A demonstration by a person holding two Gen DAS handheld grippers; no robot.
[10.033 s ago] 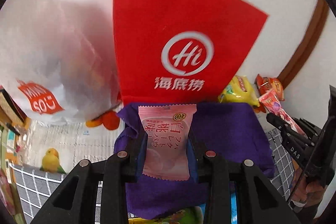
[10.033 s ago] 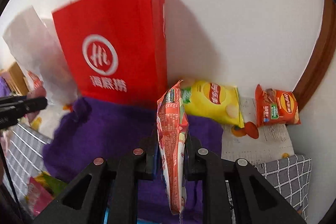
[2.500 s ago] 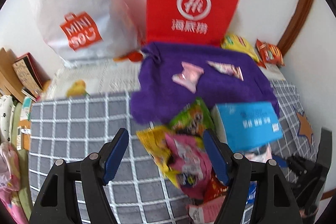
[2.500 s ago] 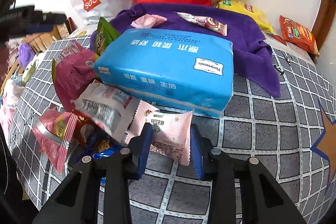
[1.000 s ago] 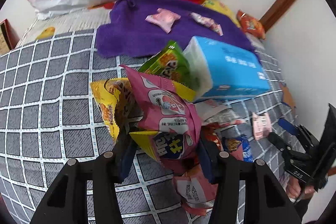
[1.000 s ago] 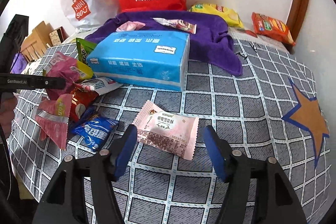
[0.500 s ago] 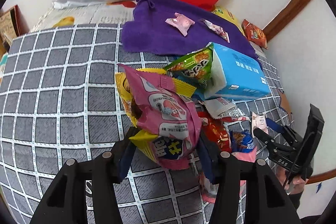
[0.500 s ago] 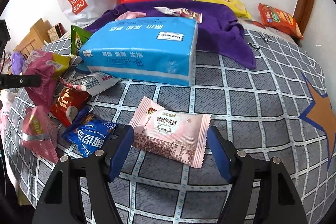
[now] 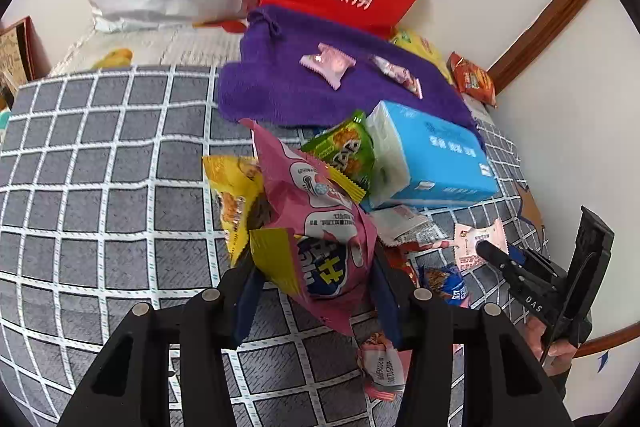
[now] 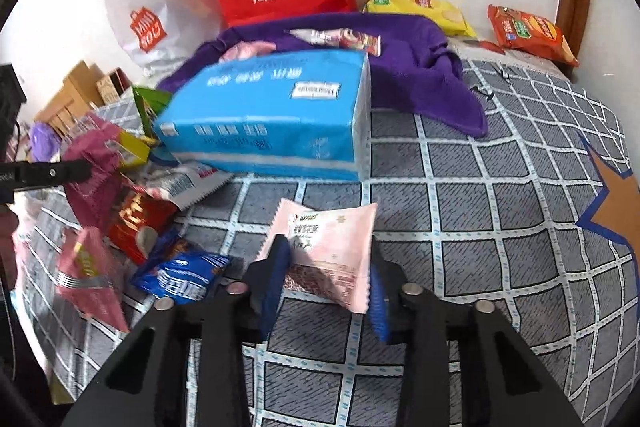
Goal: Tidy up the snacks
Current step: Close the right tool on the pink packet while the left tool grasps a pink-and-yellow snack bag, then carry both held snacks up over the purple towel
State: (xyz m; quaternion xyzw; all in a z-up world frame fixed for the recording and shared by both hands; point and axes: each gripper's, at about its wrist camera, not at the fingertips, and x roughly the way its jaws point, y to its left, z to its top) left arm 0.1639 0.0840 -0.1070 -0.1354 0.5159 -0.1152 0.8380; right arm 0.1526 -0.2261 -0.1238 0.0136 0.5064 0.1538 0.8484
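Wide open checked bedspread (image 9: 100,187) left of the snack pile (image 9: 408,255) there, clear passage. The blue tissue pack (image 10: 272,115) blocks the way (squarely) toward the purple towel (image 10: 420,67).

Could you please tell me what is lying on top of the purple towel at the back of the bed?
Two small wrapped snacks lie on the purple towel: a pink packet and a slimmer pink-and-red packet. The blue tissue pack overlaps its near edge, hiding whatever lies beneath.

purple towel (image 9: 288,95), grey checked bedspread (image 9: 100,163), possibly quilted
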